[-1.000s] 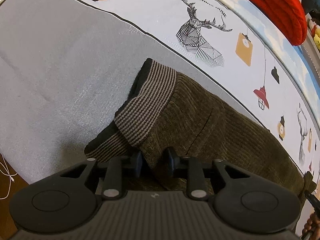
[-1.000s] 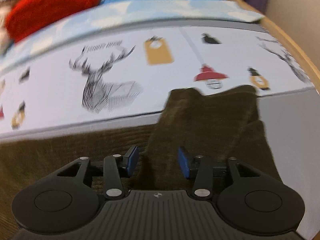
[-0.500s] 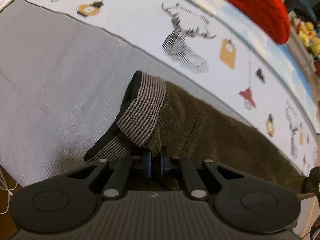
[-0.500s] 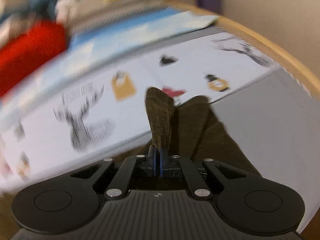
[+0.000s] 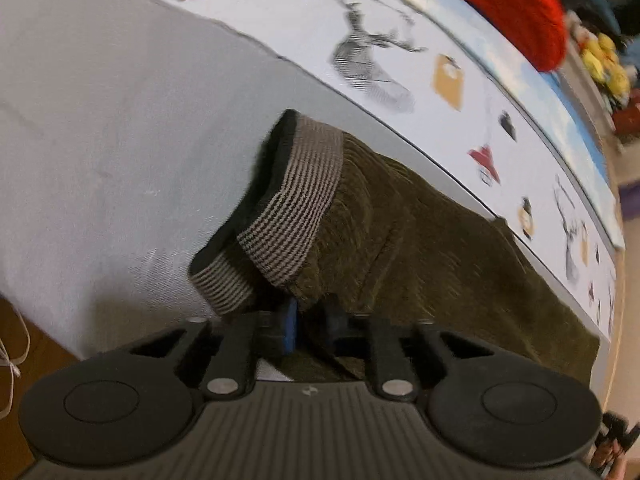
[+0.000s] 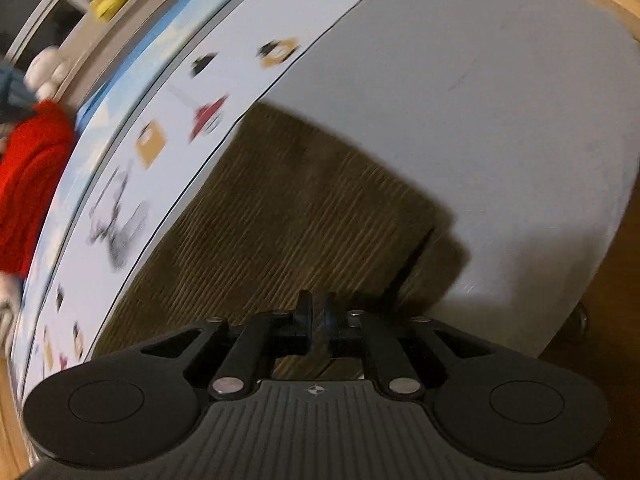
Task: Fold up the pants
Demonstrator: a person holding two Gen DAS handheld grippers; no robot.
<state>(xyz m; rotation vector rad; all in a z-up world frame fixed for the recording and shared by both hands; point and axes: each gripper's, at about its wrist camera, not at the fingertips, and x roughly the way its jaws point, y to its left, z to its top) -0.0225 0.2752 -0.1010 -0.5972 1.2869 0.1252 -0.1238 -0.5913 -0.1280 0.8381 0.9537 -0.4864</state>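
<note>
Step in hand: both ends of the pants gripped for a fold.

The pants [image 5: 420,232] lie on the grey sheet [image 5: 112,120]. The left gripper [image 5: 310,316], narrowly parted, pinches cloth beside the striped waistband [image 5: 296,208]; the right gripper [image 6: 318,316], nearly closed, clamps the leg end. Next move, by judgement: lift both ends evenly and bring them together.

Pants [image 5: 420,240]: near edge hidden behind the left gripper [image 5: 311,316] body; far end cut off at the right frame edge.
Right gripper [image 6: 318,318] pinch: fabric between the fingertips too blurred to resolve.
Pants leg end [image 6: 436,256]: motion-blurred, layers indistinct.
Bedsheet print [image 6: 120,220]: deer figure smeared.
Red knit [image 5: 512,4]: cut off by the top edge.
Yellow toys [image 5: 604,64]: too small and blurred to identify.
</note>
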